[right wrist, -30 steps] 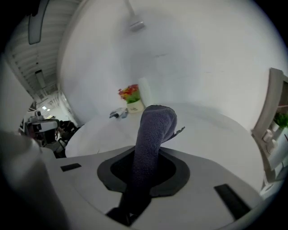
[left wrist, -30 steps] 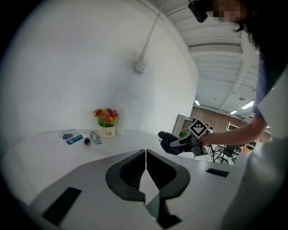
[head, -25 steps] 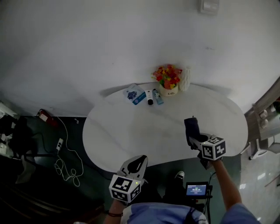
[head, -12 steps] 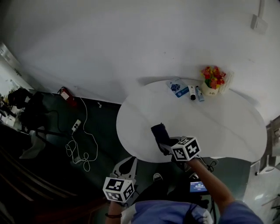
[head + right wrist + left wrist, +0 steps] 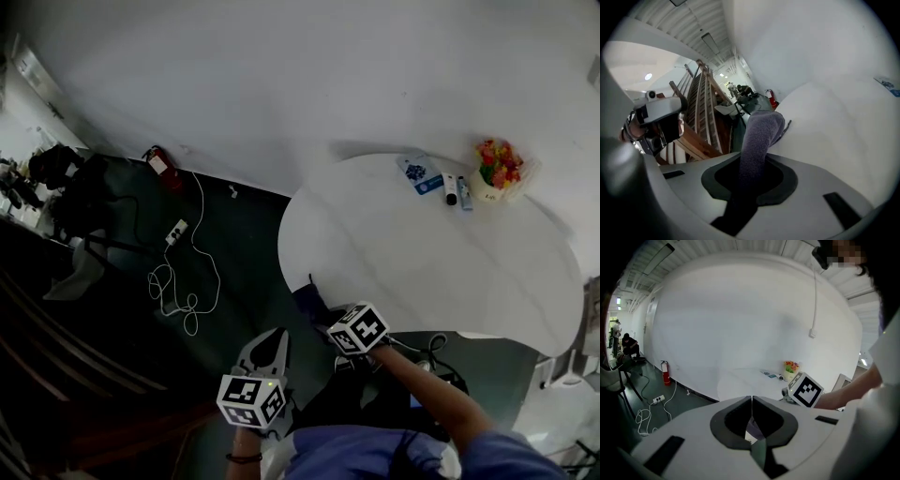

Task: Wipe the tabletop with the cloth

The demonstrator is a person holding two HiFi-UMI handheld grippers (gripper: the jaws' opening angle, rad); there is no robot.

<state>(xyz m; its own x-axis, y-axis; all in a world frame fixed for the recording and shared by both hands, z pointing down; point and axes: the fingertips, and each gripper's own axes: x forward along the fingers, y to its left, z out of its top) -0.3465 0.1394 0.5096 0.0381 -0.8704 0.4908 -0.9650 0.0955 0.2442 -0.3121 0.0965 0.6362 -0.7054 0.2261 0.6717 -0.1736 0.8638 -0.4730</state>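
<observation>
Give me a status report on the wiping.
Right gripper shut on cloth at tabletop edge. Left gripper shut, empty, off tabletop. Flower pot, tubes at far edge.

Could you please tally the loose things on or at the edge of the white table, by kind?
cloth: 1
blue packet: 1
small tubes: 2
flower bunch: 1
Total: 5
</observation>
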